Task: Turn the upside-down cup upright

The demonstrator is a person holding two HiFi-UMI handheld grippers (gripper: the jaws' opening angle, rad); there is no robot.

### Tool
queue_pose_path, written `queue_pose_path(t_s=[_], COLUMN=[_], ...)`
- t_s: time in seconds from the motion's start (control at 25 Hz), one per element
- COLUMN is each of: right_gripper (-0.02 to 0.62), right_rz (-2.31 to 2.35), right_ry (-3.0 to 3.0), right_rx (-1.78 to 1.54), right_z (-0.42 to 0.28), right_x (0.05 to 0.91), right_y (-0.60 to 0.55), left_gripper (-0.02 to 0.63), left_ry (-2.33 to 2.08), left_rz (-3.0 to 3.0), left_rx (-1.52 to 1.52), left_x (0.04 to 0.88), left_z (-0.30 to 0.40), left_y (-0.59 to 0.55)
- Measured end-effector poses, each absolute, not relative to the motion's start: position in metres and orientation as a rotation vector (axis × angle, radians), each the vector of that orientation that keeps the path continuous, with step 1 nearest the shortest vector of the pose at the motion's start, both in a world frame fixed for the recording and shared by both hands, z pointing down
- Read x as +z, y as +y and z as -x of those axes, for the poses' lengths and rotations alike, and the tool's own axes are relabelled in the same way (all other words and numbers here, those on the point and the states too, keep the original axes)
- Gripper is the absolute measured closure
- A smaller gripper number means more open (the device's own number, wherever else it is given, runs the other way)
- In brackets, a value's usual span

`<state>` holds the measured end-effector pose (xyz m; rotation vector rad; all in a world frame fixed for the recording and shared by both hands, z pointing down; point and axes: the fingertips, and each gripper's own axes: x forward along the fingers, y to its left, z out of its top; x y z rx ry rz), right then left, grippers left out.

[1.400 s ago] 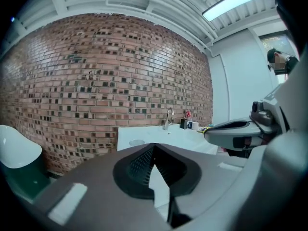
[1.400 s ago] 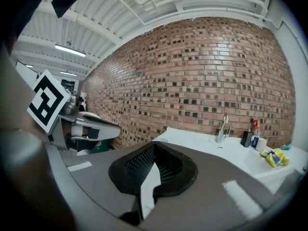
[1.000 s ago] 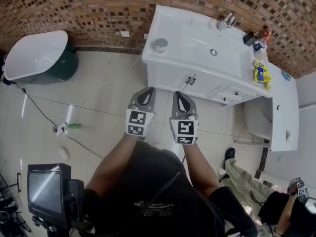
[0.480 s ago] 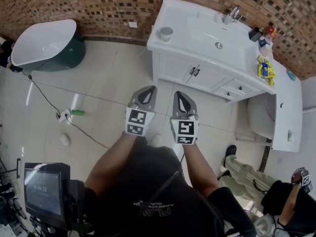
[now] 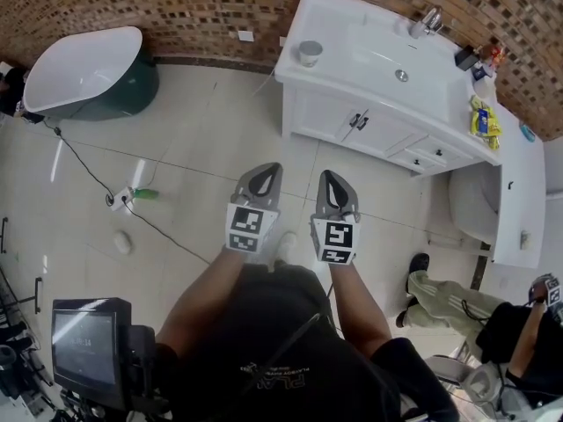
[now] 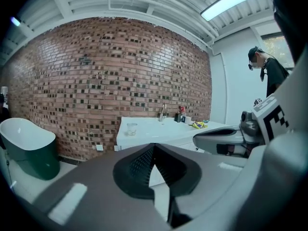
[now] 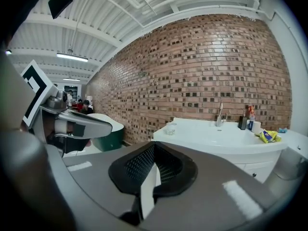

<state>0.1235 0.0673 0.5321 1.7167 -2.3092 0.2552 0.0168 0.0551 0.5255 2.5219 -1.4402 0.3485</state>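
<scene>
Left tool point(image 5: 263, 169) and right tool point(image 5: 331, 175), closed empty, hang far from the cup point(image 5: 309, 53).

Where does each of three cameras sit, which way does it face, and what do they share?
Head view: on the person's head, looking steeply down at floor and vanity; shows forearms, left gripper, right gripper.
Left gripper view: on the left gripper, facing the vanity along shut jaws; right gripper at right.
Right gripper view: on the right gripper, same heading; left gripper at left.
Shared: all show the cup on the vanity.
</scene>
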Motion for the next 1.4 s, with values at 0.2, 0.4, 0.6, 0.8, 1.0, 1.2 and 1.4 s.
queue_pose_path(t_s=[0.2, 0.4, 0.6, 0.8, 1.0, 1.2, 1.4], right_gripper=[0.581, 0.581, 0.583, 0.583, 0.583, 0.584, 0.583], right_rz=[-1.704, -1.803, -1.882, -1.907, -1.923, -1.935, -1.951], right_ry=[-2.294, -2.253, -2.211, -2.198, -2.162, -2.167, -2.188], right_rx=[0.2, 0.21, 0.247, 0.239, 0.22, 0.185, 0.18], right_z=[-0.104, -0.099, -0.097, -0.085, -0.083, -0.075, -0.071], right_x=[0.53, 0.518, 0.514, 0.514, 0.511, 0.502, 0.496], right_y=[0.07, 0.083, 0.1, 0.121, 0.13, 0.138, 0.143], left_gripper=[0.609, 0.609, 0.609, 0.609, 0.609, 0.609, 0.609], left_ry=[-1.437, -1.419, -1.379, -1.359, -1.341, -1.33, -1.331], left_rz=[-2.5, -2.534, -2.565, -2.588, -2.61, -2.628, -2.639], left_rx=[0.356, 0.309, 0.266, 0.252, 0.238, 0.22, 0.217], left_x=[0.537, 0.528, 0.522, 0.52, 0.516, 0.512, 0.509], left_z=[0.01, 0.023, 0.03, 0.04, 0.042, 0.047, 0.048], left_y=[0.057, 0.062, 0.075, 0.093, 0.102, 0.108, 0.113])
